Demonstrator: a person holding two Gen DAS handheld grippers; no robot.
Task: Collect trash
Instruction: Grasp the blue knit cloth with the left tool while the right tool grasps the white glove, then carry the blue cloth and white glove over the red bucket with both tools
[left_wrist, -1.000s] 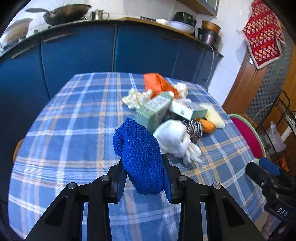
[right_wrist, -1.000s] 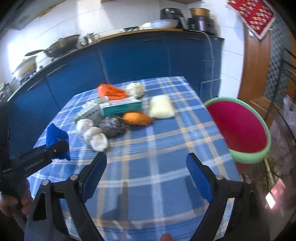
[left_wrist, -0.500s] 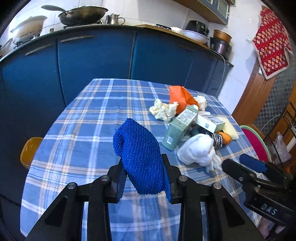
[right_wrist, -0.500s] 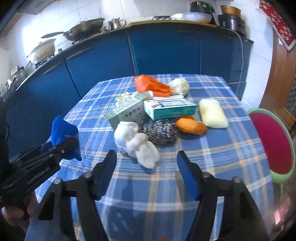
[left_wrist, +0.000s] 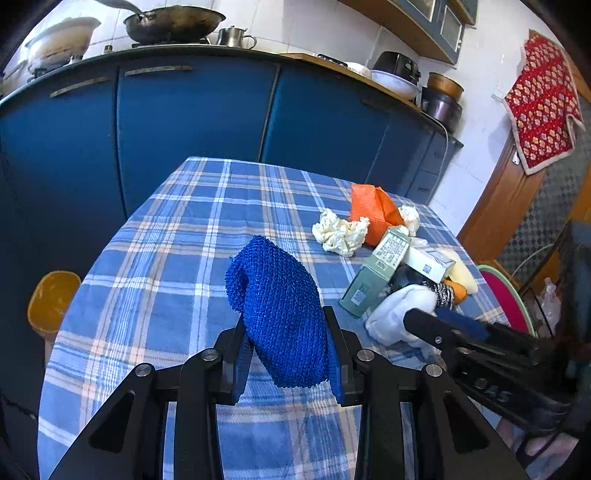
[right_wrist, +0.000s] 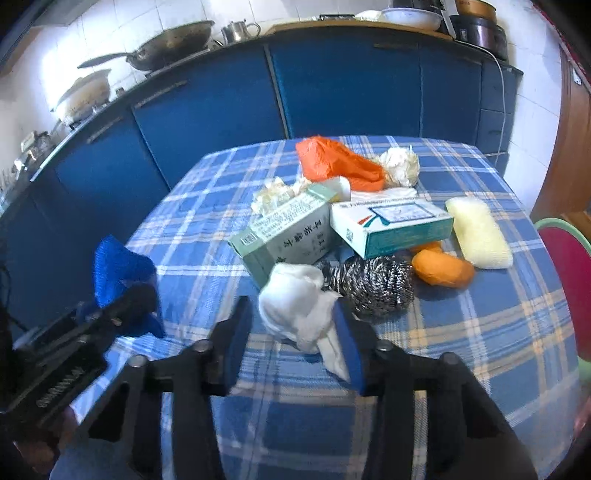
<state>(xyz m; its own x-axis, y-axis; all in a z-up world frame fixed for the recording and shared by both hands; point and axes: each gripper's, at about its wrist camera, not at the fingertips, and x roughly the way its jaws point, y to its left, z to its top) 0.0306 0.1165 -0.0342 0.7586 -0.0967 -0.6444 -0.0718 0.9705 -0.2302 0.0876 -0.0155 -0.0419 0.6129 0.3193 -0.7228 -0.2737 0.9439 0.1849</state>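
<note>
Right now the right hand-held gripper (right_wrist: 293, 341) is closing around the white crumpled wad (right_wrist: 295, 304), which lies between its jaws at the near edge of the trash pile on the checked desk (right_wrist: 480, 332). The right-hand pad seems to touch the wad's trailing tail, though blur makes firm contact hard to judge, and the left pad stands clear. The left hand-held gripper (left_wrist: 288, 363) is clamped on a blue knitted cloth (left_wrist: 277, 310), held above the cloth-covered top.

To do this pinch well, the jaws should bite the bulk of the wad, not only its loose tail, so it does not slip out on lifting. The steel scourer (right_wrist: 369, 286) touches the wad's far side and the green box (right_wrist: 288, 236) sits just behind; lifting straight up would avoid dragging them along.
</note>
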